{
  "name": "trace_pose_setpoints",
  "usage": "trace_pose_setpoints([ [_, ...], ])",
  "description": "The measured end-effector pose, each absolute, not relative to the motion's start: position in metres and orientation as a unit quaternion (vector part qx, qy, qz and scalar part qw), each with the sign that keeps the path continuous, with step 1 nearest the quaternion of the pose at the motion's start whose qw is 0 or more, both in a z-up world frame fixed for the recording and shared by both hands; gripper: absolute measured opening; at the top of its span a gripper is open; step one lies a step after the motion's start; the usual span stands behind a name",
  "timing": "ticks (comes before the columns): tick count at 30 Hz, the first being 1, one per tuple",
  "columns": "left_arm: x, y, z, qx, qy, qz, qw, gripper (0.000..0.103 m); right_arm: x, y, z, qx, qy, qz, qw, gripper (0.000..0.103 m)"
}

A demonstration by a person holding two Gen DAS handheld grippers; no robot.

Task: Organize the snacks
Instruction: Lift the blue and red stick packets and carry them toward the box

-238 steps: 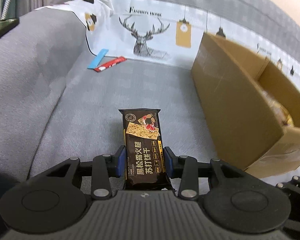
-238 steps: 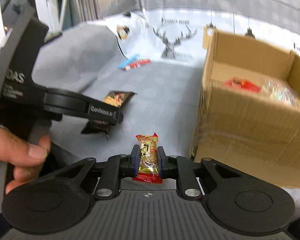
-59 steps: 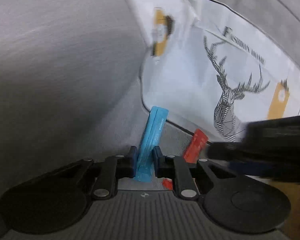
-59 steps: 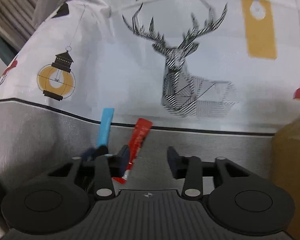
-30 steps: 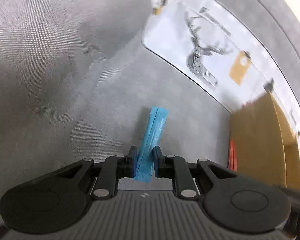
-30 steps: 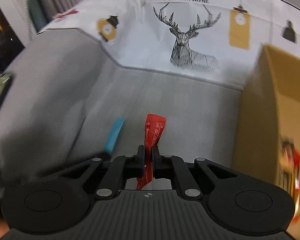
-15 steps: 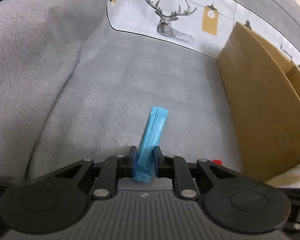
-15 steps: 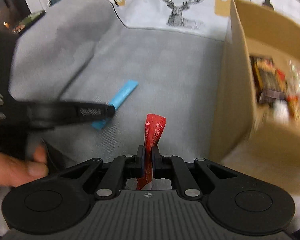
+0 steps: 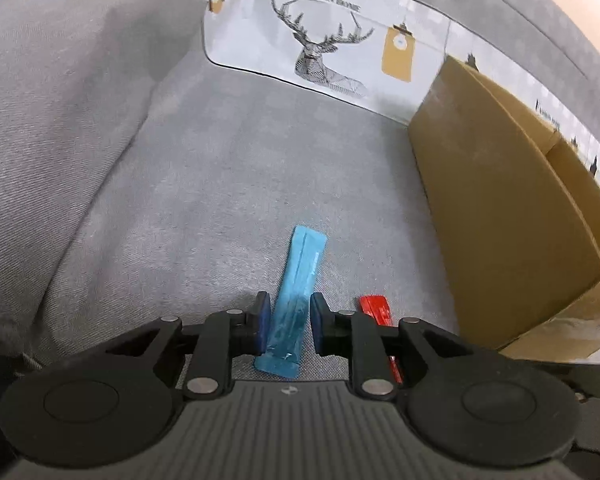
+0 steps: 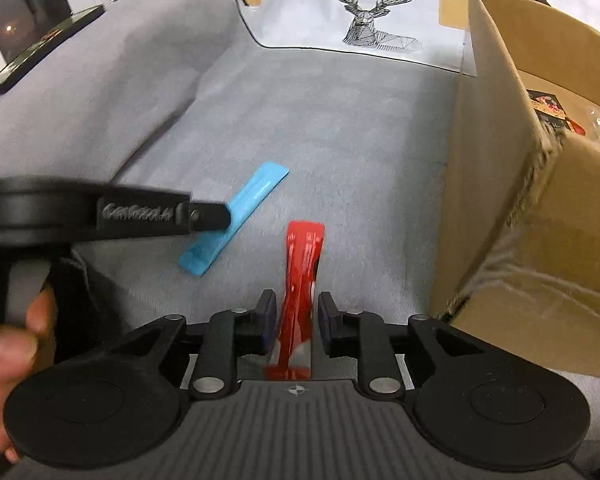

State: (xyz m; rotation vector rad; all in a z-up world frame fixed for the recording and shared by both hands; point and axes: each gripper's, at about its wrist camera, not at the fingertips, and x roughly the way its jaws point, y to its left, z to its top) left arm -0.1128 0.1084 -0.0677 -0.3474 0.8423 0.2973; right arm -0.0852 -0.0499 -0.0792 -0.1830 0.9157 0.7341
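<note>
Both claws are seen with their jaws parted and a stick sachet lying loose between them. On the left gripper [image 9: 287, 322] a gap shows on either side of the blue stick pack [image 9: 296, 304], and its jaws have just been opening; on the right gripper [image 10: 297, 322] the pads likewise stand clear of the red stick pack [image 10: 302, 280], and these jaws too have just been opening. Neither pack is pinched any longer; each is judged to have been released onto the grey sofa seat [image 9: 228, 184].

The placement appears deliberate: the two slim packs are laid side by side, just apart, in front of the claws, with the cardboard box [image 10: 496, 168] close to the right of the right claw. Other snacks are visible inside the box through its open top. Whether the sachets are being sorted as a pair outside the box or only set down for a regrip cannot be told.

The blue pack is a long, narrow, flat sachet with a seam along its length and a crimped near end under the claw. The red one is of the same shape, printed with small white text, its near end silvery and partly hidden beneath the gripper body. A hand [image 10: 8, 344] is seen on the left gripper's handle.
</note>
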Motion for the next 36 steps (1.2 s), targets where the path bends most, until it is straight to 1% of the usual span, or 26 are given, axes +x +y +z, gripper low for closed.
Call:
trace_pose_setpoints([
  [4, -0.105, 0.097, -0.073, -0.130, 0.408, 0.143, 0.892, 0.028, -0.092, -0.046, -0.083, -0.115, 0.424, 0.353, 0.826, 0.027],
  [10, -0.102, 0.087, -0.077, -0.099, 0.407, 0.147, 0.896, 0.029, -0.097, -0.043, -0.083, -0.142, 0.408, 0.358, 0.828, 0.027],
  [12, -0.102, 0.087, -0.078, -0.098, 0.406, 0.148, 0.897, 0.029, -0.098, -0.043, -0.083, -0.146, 0.404, 0.357, 0.830, 0.025],
  [13, -0.102, 0.087, -0.078, -0.097, 0.405, 0.148, 0.897, 0.029, -0.099, -0.043, -0.083, -0.147, 0.403, 0.354, 0.831, 0.021],
  [14, -0.102, 0.087, -0.078, -0.096, 0.405, 0.149, 0.897, 0.029, -0.099, -0.043, -0.083, -0.146, 0.403, 0.353, 0.832, 0.020],
  [18, -0.102, 0.087, -0.078, -0.092, 0.401, 0.154, 0.898, 0.043, -0.101, -0.046, -0.080, -0.141, 0.395, 0.343, 0.841, 0.017],
  [21, -0.102, 0.086, -0.077, -0.089, 0.401, 0.155, 0.898, 0.043, -0.099, -0.050, -0.076, -0.131, 0.389, 0.336, 0.848, 0.016],
  [24, -0.098, 0.082, -0.080, -0.069, 0.405, 0.156, 0.898, 0.043, -0.099, -0.050, -0.079, -0.133, 0.399, 0.333, 0.844, 0.016],
  [26, -0.096, 0.076, -0.082, -0.044, 0.407, 0.155, 0.899, 0.040, -0.098, -0.050, -0.083, -0.138, 0.407, 0.328, 0.841, 0.016],
  [27, -0.095, 0.073, -0.082, -0.032, 0.406, 0.153, 0.901, 0.026, -0.099, -0.050, -0.083, -0.138, 0.407, 0.327, 0.841, 0.016],
  [28, -0.095, 0.071, -0.082, -0.024, 0.405, 0.148, 0.902, 0.018, -0.099, -0.049, -0.083, -0.139, 0.407, 0.327, 0.841, 0.016],
  [29, -0.094, 0.068, -0.083, -0.016, 0.404, 0.146, 0.903, 0.018, -0.099, -0.049, -0.083, -0.139, 0.407, 0.326, 0.842, 0.016],
  [31, -0.094, 0.067, -0.083, -0.015, 0.402, 0.145, 0.904, 0.014, -0.100, -0.049, -0.083, -0.139, 0.407, 0.326, 0.842, 0.016],
  [36, -0.101, 0.080, -0.074, -0.068, 0.381, 0.147, 0.910, 0.013, -0.103, -0.049, -0.080, -0.136, 0.398, 0.324, 0.847, 0.016],
])
